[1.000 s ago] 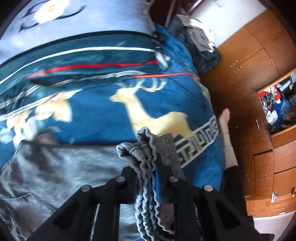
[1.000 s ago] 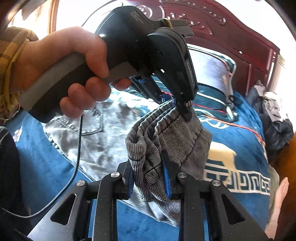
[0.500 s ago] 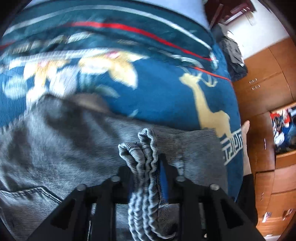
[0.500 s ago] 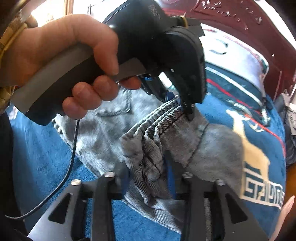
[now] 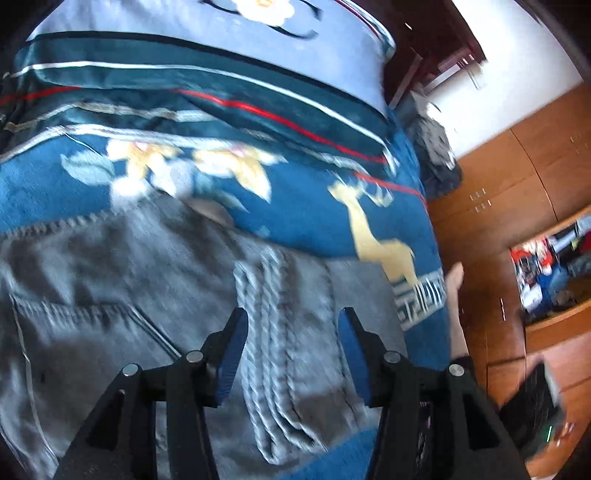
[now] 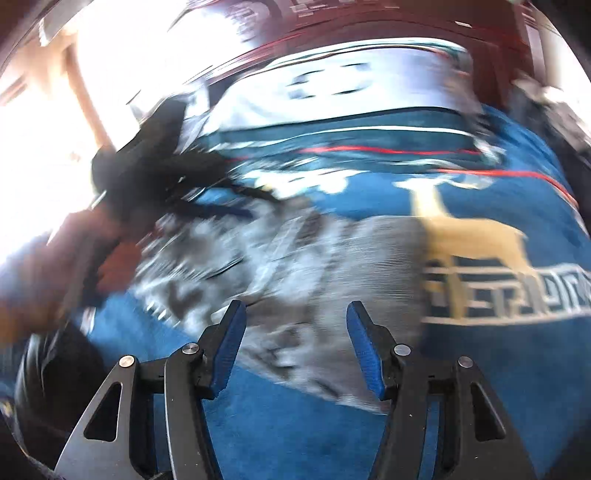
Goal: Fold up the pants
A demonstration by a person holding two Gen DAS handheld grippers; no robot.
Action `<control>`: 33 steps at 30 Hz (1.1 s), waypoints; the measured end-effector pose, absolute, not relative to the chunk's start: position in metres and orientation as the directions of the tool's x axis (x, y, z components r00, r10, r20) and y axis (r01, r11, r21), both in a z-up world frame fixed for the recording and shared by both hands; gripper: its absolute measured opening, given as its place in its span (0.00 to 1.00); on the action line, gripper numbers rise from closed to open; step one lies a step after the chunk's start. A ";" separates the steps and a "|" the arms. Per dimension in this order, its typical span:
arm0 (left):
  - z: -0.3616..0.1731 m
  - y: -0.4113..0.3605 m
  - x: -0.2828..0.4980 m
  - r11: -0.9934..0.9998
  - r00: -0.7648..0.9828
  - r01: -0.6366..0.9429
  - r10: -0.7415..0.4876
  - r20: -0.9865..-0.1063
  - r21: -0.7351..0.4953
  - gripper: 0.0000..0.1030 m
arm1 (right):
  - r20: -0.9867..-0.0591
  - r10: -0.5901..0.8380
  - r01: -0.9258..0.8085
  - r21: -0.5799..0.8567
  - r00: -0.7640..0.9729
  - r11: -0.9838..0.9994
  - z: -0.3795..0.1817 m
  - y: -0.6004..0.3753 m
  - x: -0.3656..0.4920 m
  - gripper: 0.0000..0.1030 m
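Note:
Grey jeans point(image 5: 140, 288) lie folded over on a blue blanket point(image 5: 303, 214) with a gold deer. Their ribbed waistband point(image 5: 269, 332) rests flat under my left gripper point(image 5: 293, 317), whose jaws are opening, with the pads clear of the cloth on both sides. In the blurred right wrist view the same jeans point(image 6: 332, 266) spread below my right gripper point(image 6: 295, 314), its jaws also opening with nothing pressed between them. At the left of that view, the other gripper's black body point(image 6: 147, 162) and a hand point(image 6: 55, 266) show as a smear.
A pale pillow point(image 5: 221, 33) and a striped cover lie at the bed's head, below a dark carved headboard point(image 6: 369, 22). Wooden wardrobes point(image 5: 517, 177) stand to the right, with a heap of clothes point(image 5: 436, 155) in the corner. A bare foot point(image 5: 456, 280) shows beside the bed.
Both grippers have let go of the ribbed waistband, which now lies flat on the jeans. Both pairs of jaws stand wider apart. The right view swung and blurred.

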State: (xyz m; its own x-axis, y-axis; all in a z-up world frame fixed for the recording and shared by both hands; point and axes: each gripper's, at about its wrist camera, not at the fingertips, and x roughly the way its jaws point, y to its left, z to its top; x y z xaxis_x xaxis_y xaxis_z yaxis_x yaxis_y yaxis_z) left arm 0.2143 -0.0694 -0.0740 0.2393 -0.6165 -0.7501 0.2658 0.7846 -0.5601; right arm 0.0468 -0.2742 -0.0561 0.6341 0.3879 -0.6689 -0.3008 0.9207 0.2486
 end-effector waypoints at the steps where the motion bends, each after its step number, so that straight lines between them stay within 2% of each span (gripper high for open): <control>1: -0.076 -0.077 0.208 0.782 0.223 0.284 -0.617 -0.755 -0.555 0.52 | -0.674 0.361 -0.262 0.249 0.645 0.932 -0.056 -0.281 0.050 0.49; 6: -0.096 -0.103 0.174 0.772 0.142 0.335 -0.608 -0.781 -0.540 0.52 | -0.729 0.286 -0.163 0.237 0.622 0.958 -0.070 -0.290 0.064 0.35; 8: -0.113 -0.102 0.163 0.798 0.126 0.320 -0.570 -0.812 -0.511 0.52 | -0.764 0.264 -0.161 0.210 0.588 0.964 -0.085 -0.288 0.066 0.35; 9: -0.123 -0.098 0.157 0.812 0.138 0.317 -0.550 -0.824 -0.489 0.46 | -0.784 0.237 -0.158 0.179 0.573 0.971 -0.094 -0.284 0.066 0.34; 11: -0.126 -0.090 0.148 0.802 0.186 0.329 -0.573 -0.799 -0.499 0.42 | -0.822 0.195 -0.161 0.128 0.535 0.979 -0.116 -0.282 0.069 0.33; 16: -0.117 -0.080 0.142 0.798 0.196 0.302 -0.587 -0.786 -0.521 0.42 | -0.815 0.198 -0.164 0.128 0.545 0.978 -0.104 -0.283 0.063 0.34; 19: -0.103 -0.073 0.141 0.784 0.227 0.305 -0.611 -0.759 -0.540 0.42 | -0.772 0.215 -0.136 0.166 0.598 0.977 -0.083 -0.294 0.061 0.36; 25: -0.091 -0.084 0.150 0.763 0.256 0.334 -0.639 -0.726 -0.554 0.42 | -0.750 0.237 -0.143 0.190 0.618 0.971 -0.061 -0.304 0.110 0.35; 31: -0.124 -0.096 0.144 0.778 0.215 0.304 -0.618 -0.756 -0.550 0.42 | -0.777 0.243 -0.160 0.184 0.581 0.970 -0.080 -0.302 0.169 0.27; 33: -0.124 -0.094 0.137 0.774 0.243 0.321 -0.624 -0.742 -0.546 0.42 | -0.817 0.190 -0.138 0.136 0.544 0.981 -0.099 -0.302 0.181 0.27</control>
State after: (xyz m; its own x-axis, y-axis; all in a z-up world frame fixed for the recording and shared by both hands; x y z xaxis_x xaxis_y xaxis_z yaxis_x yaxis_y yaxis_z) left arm 0.1367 -0.0941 -0.1236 0.2429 -0.6243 -0.7425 0.3213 0.7740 -0.5456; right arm 0.1811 -0.3022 -0.0988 0.5444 0.1901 -0.8170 -0.1379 0.9810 0.1364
